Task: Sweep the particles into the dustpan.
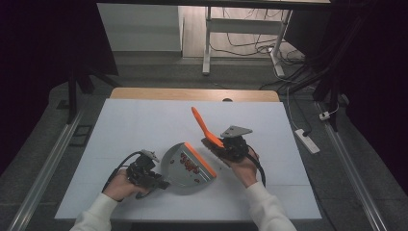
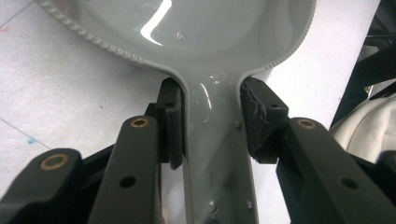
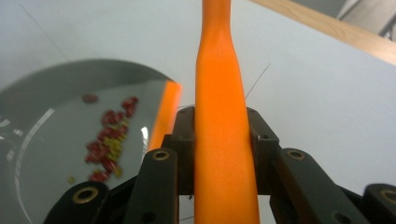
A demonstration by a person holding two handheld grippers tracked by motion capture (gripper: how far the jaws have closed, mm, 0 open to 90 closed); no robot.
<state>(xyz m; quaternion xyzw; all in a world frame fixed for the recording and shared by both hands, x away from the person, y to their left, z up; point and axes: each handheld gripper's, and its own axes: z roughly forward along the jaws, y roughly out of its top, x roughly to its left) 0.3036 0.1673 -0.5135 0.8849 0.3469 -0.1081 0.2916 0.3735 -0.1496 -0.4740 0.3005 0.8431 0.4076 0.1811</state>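
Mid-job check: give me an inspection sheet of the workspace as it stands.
Surface: white table top, wooden edge at the far side.
Job's things: grey dustpan with orange lip, red and yellow bits inside; orange brush, handle raised.
Clutter: a few specks beside the dustpan.
Grippers: left gripper shut on the dustpan's handle; right gripper shut on the brush.
Cables: one trails from each gripper; more on the floor behind.
Surroundings: power strip on the floor, desk frame, dark curtains.

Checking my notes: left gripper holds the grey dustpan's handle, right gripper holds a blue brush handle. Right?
Not quite: the brush handle in the right gripper is orange, as the right gripper view shows. The left gripper does clamp the grey dustpan by its handle.
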